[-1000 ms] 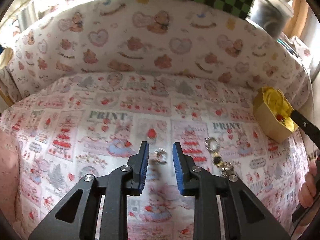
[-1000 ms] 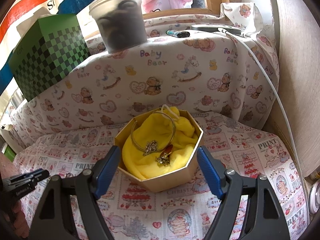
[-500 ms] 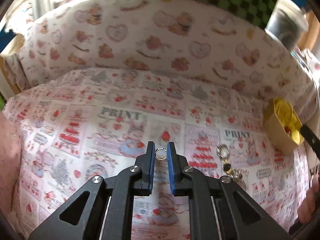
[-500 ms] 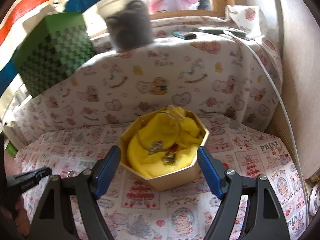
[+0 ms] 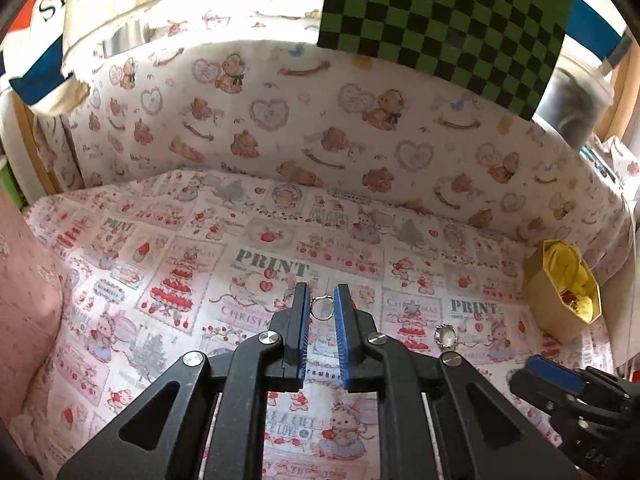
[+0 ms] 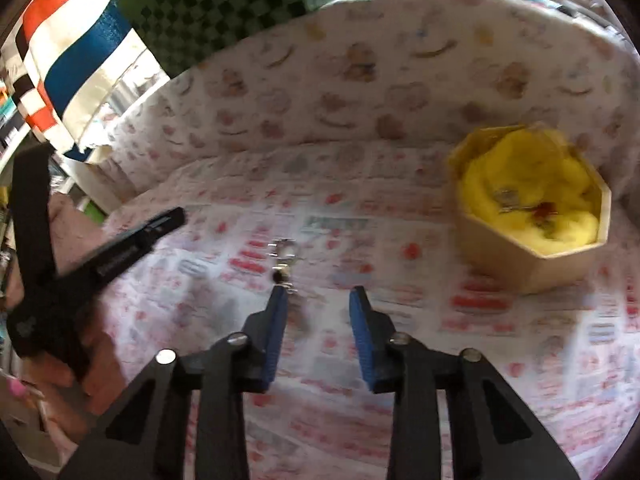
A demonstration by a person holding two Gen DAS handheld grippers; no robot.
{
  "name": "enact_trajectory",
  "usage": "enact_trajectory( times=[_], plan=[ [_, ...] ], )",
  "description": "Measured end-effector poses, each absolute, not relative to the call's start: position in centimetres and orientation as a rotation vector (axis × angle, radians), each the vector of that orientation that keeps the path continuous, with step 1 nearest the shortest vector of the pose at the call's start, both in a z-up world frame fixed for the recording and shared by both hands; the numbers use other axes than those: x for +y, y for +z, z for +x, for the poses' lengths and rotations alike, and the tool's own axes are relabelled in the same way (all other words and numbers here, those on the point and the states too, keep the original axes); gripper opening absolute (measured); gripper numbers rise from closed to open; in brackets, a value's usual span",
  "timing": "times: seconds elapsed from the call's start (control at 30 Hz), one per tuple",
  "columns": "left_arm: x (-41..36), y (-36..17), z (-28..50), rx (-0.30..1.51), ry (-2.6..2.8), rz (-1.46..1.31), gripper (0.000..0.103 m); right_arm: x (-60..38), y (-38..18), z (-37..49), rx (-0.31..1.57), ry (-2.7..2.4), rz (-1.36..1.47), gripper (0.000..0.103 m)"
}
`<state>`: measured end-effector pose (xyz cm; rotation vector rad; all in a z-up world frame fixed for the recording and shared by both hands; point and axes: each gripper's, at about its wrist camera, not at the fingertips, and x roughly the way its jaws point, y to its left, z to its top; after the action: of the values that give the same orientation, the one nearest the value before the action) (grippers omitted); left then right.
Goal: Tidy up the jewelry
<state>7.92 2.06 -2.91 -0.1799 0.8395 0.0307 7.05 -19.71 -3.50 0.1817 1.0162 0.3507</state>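
The left tool (image 5: pixel 321 307) has its blue-padded fingers (image 5: pixel 301 312) drawn nearly together on a small silver ring (image 5: pixel 321 306), which sits between the pads at their tips; whether the ring is lifted clear of the patterned cloth (image 5: pixel 168 280) or rests on it cannot be told. A second silver piece (image 5: pixel 445 336), a ring-shaped link with a short chain, lies on the cloth just right of the left tool; its lower end is hidden behind the tool body in the left wrist view. The right wrist view shows the same piece (image 6: pixel 283 258) lying ahead of the right tool (image 6: pixel 318 300), its near end beside the tip of that tool's left finger; contact cannot be confirmed because this view is blurred. The right tool's fingers stand apart at a moderate gap with nothing between them. The hexagonal box (image 6: pixel 520 264), lined with yellow fabric (image 6: pixel 520 176), stands on the cloth to the right, well apart from both tools; small jewelry items (image 6: pixel 532 208) lie on the fabric, but blur prevents telling them apart. In the left wrist view the box (image 5: pixel 548 312) appears at the right edge, distorted by the lens. A green checkered box (image 5: pixel 440 12) stands behind the raised cloth wall, cut off at the top.
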Motion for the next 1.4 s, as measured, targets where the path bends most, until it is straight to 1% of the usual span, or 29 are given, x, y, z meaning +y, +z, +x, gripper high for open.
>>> enact_trajectory(
  times=[0.23,0.33,0.4,0.43,0.5,0.67,0.83,1.07,1.27,1.4],
  plan=[
    [1.8,-3.1,8.2,0.854,0.029,-0.183,0.011,-15.9,-4.0,7.9,1.054,0.284,0.047,0.026],
    [2.2,-3.1,8.1,0.853,0.041,-0.183,0.011,-14.9,-4.6,7.7,1.062,0.298,0.021,0.022],
    [2.6,-3.1,8.0,0.855,0.047,-0.195,0.011,-14.6,-5.1,7.8,1.078,0.303,0.034,0.016],
    [2.7,-3.1,8.0,0.857,0.043,-0.204,0.011,-14.7,-5.2,7.9,1.081,0.311,0.047,0.015],
    [2.8,-3.1,8.0,0.856,0.043,-0.204,0.011,-14.7,-5.2,7.9,1.080,0.325,0.058,0.008],
    [2.6,-2.9,7.8,0.847,0.042,-0.196,0.011,-15.6,-4.2,7.5,1.062,0.338,0.085,0.008],
    [2.7,-3.0,7.9,0.886,-0.008,-0.249,0.011,-19.5,-2.7,6.6,1.019,0.341,0.116,0.008],
    [1.0,-2.1,7.4,0.859,0.033,-0.156,0.011,-25.6,-0.2,6.6,0.897,0.269,0.217,0.008],
    [-2.4,1.3,4.5,0.737,-0.058,-0.080,0.011,-29.9,1.8,5.7,0.772,0.255,0.313,0.008],
    [-4.3,3.9,2.7,0.665,-0.150,-0.077,0.011,-32.0,2.8,5.2,0.694,0.230,0.355,0.008]
  ],
)
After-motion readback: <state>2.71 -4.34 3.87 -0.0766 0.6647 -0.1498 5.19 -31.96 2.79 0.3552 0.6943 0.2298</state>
